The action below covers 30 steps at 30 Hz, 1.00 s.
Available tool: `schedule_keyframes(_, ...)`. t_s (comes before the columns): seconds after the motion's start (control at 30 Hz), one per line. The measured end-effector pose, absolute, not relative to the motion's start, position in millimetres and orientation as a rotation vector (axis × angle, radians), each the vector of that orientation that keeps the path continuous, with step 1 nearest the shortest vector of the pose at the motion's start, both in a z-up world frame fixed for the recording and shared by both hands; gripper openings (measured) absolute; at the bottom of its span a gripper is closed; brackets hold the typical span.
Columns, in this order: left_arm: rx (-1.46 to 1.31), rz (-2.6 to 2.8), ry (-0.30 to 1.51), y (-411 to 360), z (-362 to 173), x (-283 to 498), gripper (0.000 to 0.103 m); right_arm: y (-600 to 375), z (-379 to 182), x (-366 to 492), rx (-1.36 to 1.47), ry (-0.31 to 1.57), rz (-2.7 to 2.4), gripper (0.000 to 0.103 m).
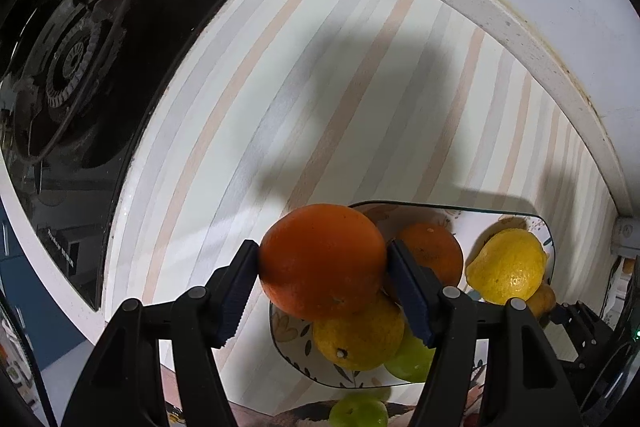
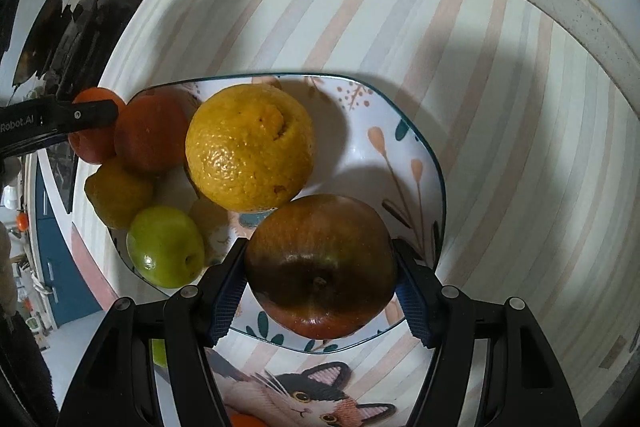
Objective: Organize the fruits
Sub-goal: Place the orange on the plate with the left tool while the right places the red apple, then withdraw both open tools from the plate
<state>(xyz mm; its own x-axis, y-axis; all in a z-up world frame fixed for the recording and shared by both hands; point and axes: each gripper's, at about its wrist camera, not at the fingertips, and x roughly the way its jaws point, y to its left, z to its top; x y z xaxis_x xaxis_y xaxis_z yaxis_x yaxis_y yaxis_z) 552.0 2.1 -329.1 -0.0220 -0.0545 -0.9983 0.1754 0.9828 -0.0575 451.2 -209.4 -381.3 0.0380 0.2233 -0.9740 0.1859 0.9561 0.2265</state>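
— What's my left black two-finger gripper (image 1: 322, 263) doing?

— Its blue-padded fingers (image 1: 410, 291) press both sides of a round orange fruit (image 1: 322, 261).

— And my right black two-finger gripper (image 2: 320, 267)?

— I see its jaws clamped on a dark red apple (image 2: 320, 267), stem end toward the camera.

In the left wrist view, the orange (image 1: 323, 261) covers much of the plate (image 1: 460, 217) and a yellow fruit (image 1: 358, 339) below it. A green fruit (image 1: 358, 411) at 6 o'clock is cut by the bottom edge. The stove burner (image 1: 68, 67) at 9 o'clock is partly cut off.

In the right wrist view, the apple (image 2: 320, 267) hides the plate's near part.
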Motion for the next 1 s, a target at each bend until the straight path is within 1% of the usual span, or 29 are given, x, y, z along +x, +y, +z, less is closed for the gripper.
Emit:
schedule_keyframes(0.1,0.064,-0.164,1.579,3,-330,556,0.065,-215,-380,452,0.348,1.542,0.028,0.072)
schedule_keyframes(0.13,0.061,-0.157,1.574,5,-329,555,0.067,-218,-377,452,0.351,1.537,0.022,0.079)
schedule_keyframes(0.17,0.060,-0.154,1.564,10,-325,553,0.070,-220,-372,451,0.357,1.528,0.021,0.089)
schedule_keyframes(0.2,0.060,-0.152,1.549,11,-321,551,0.073,-223,-368,449,0.361,1.522,0.017,0.092)
schedule_keyframes(0.27,0.062,-0.149,1.527,14,-314,548,0.083,-225,-359,447,0.363,1.507,0.010,0.092)
schedule_keyframes(0.33,0.055,-0.153,1.504,17,-306,543,0.087,-223,-352,444,0.357,1.499,0.006,0.092)
schedule_keyframes(0.43,0.054,-0.147,1.467,21,-291,534,0.087,-220,-338,437,0.313,1.479,-0.011,0.095)
schedule_keyframes(0.57,0.036,-0.148,1.414,27,-271,511,0.087,-207,-316,420,0.261,1.438,-0.013,0.095)
schedule_keyframes(1.0,0.050,-0.094,1.242,47,-220,390,0.087,-184,-251,348,0.181,1.286,-0.029,0.095)
